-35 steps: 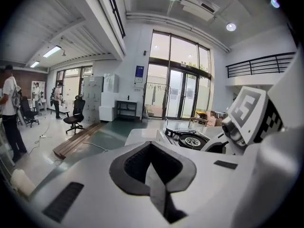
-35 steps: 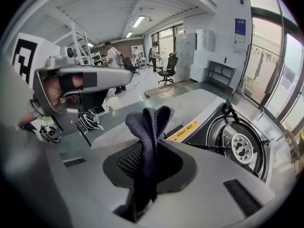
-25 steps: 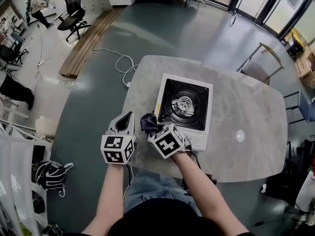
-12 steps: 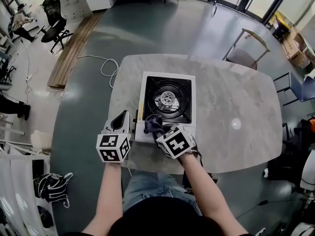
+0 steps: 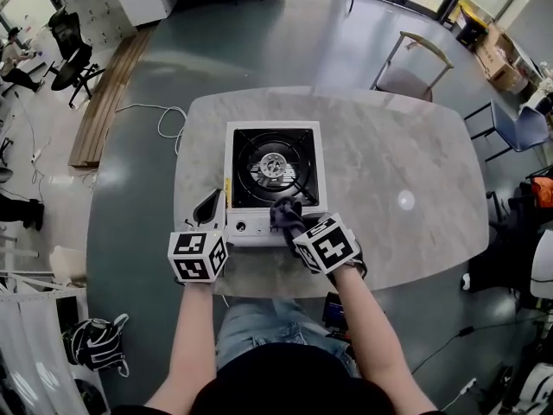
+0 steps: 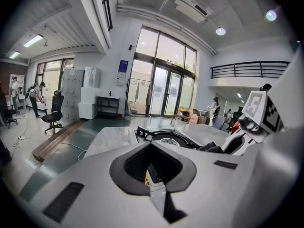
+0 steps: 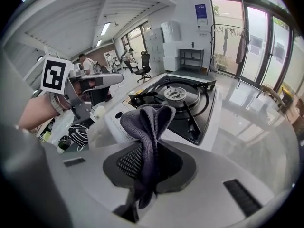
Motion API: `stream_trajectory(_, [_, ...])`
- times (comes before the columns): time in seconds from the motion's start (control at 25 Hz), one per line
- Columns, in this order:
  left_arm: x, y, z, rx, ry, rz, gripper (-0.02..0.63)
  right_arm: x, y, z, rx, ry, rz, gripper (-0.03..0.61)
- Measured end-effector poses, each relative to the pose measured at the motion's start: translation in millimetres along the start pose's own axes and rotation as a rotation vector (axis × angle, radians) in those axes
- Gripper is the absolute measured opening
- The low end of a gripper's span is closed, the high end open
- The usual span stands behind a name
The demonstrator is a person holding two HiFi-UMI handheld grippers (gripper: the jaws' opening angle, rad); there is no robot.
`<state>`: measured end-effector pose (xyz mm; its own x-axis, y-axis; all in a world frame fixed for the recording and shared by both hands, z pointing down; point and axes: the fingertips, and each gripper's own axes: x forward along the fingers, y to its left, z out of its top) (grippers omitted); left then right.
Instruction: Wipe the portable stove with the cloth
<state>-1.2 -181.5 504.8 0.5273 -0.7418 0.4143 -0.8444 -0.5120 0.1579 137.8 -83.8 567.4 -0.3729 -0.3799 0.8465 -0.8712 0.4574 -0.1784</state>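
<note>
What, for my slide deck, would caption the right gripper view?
Right gripper shut on a gray cloth at the portable stove's front edge, burner ahead, left gripper alongside.

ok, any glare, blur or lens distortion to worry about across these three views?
Head view: fisheye bows the table edge; one small bright glare spot on it right of the portable stove; otherwise sharp. Left gripper view: heavy barrel distortion, dark corners; windows bright, interior evenly lit. Right gripper view: same dark corners; cloth crisp; glossy table mirrors the windows.

Bright even daylight from tall windows, ceiling lamps lit, strong fisheye edge distortion, near foreground soft
</note>
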Motion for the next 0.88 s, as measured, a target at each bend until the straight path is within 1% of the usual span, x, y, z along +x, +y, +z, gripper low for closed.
stream_trajectory(0.28, [4.1, -11.7, 4.9, 0.01, -0.005, -0.031, 0.006, -20.3, -29.3, -22.0, 0.06, 0.01, -0.043, 0.069])
stream_trajectory(0.44, [3.7, -12.8, 6.7, 0.015, -0.013, -0.039, 0.006, -31.1, -51.6, -37.5, 0.087, 0.039, -0.078, 0.069])
stream_trajectory(0.6, [1.4, -9.0, 10.2, 0.013, -0.033, -0.036, 0.006, -40.6, -67.1, -48.5, 0.078, 0.065, -0.115, 0.069])
stream_trajectory(0.72, [0.4, -7.5, 14.6, 0.005, -0.058, -0.033, 0.006, -58.3, -71.2, -44.6, 0.054, 0.029, -0.116, 0.069])
stream_trajectory(0.8, [-0.2, -5.2, 15.4, -0.008, -0.074, -0.024, 0.006, -74.8, -68.8, -30.3, 0.039, -0.029, -0.104, 0.068])
stream_trajectory(0.88, [0.1, -3.1, 14.4, -0.021, -0.085, -0.018, 0.006, -89.0, -63.5, -10.3, -0.002, -0.08, -0.096, 0.069])
